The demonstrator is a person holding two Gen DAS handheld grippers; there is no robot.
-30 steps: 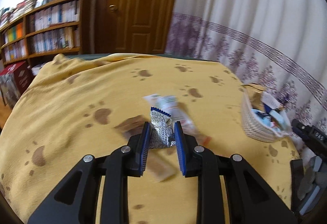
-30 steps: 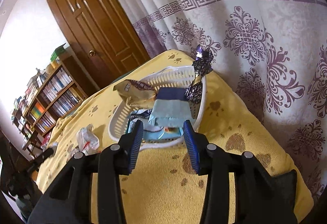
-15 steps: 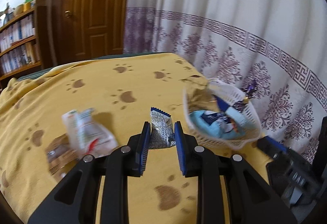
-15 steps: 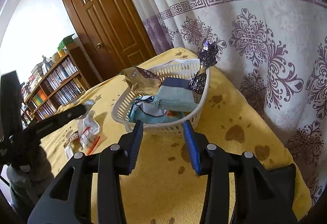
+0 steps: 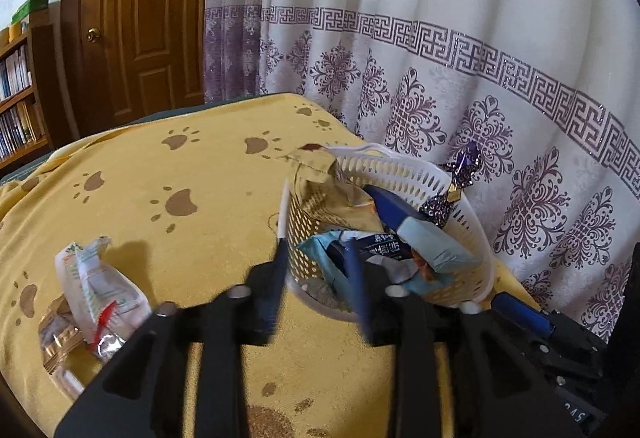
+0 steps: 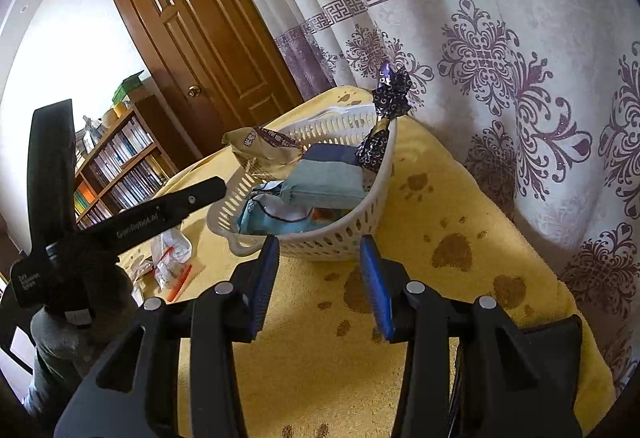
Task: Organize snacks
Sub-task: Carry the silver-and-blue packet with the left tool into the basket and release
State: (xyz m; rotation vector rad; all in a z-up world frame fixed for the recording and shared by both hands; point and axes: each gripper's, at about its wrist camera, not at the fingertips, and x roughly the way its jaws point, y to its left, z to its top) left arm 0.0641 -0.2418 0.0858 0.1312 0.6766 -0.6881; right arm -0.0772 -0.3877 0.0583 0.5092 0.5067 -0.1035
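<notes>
A white slotted basket (image 5: 400,168) (image 6: 386,174) holds several snack packets on the yellow paw-print blanket (image 5: 192,174). My left gripper (image 5: 316,252) hangs over the basket's near rim, blurred. Its jaws are opening, and no packet shows between them. From the right wrist view, one of its fingers (image 6: 168,212) reaches toward the basket's left rim. My right gripper (image 6: 319,242) stands open and empty just in front of the basket, and it also shows in the left wrist view (image 5: 524,314). A white packet (image 5: 100,286) (image 6: 172,250) and a brown packet (image 5: 56,338) lie loose on the blanket to the left.
A patterned white and purple curtain (image 5: 440,78) hangs right behind the basket. A wooden door (image 5: 140,18) and a bookshelf (image 6: 120,166) stand at the far left. A purple-wrapped sweet (image 6: 384,126) sticks up at the basket's far rim.
My left gripper swung right from the loose snacks to the basket with a blue and white packet. Its jaws have parted and the packet is gone from between them. The right gripper stayed put.
</notes>
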